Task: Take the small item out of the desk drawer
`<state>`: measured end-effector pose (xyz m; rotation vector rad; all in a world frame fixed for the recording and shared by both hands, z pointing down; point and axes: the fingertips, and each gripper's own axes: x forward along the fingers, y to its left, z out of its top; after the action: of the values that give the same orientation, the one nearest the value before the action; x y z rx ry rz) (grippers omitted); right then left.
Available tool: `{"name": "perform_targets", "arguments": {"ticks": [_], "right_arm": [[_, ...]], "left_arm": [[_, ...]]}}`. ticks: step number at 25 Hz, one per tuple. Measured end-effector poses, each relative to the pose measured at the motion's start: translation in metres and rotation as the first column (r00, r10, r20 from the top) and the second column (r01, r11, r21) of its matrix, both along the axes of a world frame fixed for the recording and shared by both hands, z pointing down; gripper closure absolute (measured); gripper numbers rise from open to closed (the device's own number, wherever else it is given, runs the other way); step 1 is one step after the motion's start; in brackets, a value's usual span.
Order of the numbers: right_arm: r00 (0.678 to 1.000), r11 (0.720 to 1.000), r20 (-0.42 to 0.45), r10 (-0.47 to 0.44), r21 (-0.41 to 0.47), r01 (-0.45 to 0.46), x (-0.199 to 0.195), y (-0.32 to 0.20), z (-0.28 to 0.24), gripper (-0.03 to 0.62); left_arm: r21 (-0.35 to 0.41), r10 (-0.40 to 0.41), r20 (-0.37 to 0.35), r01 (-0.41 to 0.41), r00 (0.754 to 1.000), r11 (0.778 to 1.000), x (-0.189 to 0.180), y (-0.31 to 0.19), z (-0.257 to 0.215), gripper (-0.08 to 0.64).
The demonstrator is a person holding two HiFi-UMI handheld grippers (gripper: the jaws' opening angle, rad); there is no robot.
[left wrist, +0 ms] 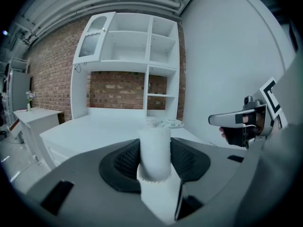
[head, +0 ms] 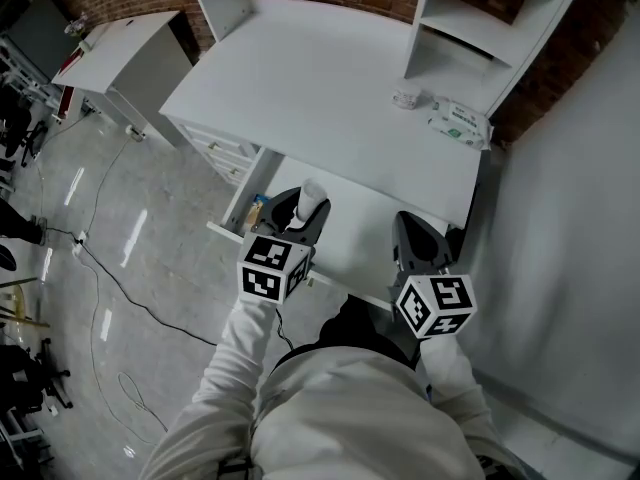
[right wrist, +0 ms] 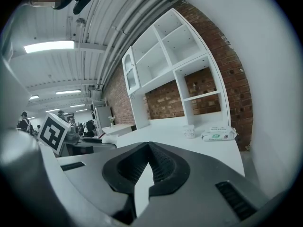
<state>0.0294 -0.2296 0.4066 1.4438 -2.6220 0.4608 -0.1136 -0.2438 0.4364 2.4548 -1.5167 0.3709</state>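
We have the small white cylinder (left wrist: 155, 151) pinched between the ribbed pads of our left gripper (head: 303, 214), which stand apart only by the cylinder's width, so the item sits clear of the open drawer (head: 355, 238) and above it. Our right gripper (right wrist: 147, 163) hangs just beside the left one, over the same drawer, its fingers pressed together at the tips with nothing between them. On the white desk (head: 300, 78) beyond, we see a small jar (head: 405, 99) near a pack of wipes (head: 460, 123).
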Motion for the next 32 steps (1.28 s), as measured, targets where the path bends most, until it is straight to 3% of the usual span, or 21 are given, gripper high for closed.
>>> {"name": "perform_targets", "arguments": {"ticks": [17, 32], "right_arm": [[1.000, 0.999, -0.012, -0.024, 0.023, 0.025, -0.017, 0.018, -0.010, 0.566], [0.998, 0.998, -0.050, -0.047, 0.034, 0.049, -0.026, 0.023, -0.011, 0.566]], "left_arm": [[0.075, -0.129, -0.060, 0.133, 0.990, 0.988, -0.043, 0.031, -0.018, 0.368], [0.095, -0.155, -0.075, 0.162, 0.985, 0.982, -0.057, 0.032, -0.027, 0.368]]}}
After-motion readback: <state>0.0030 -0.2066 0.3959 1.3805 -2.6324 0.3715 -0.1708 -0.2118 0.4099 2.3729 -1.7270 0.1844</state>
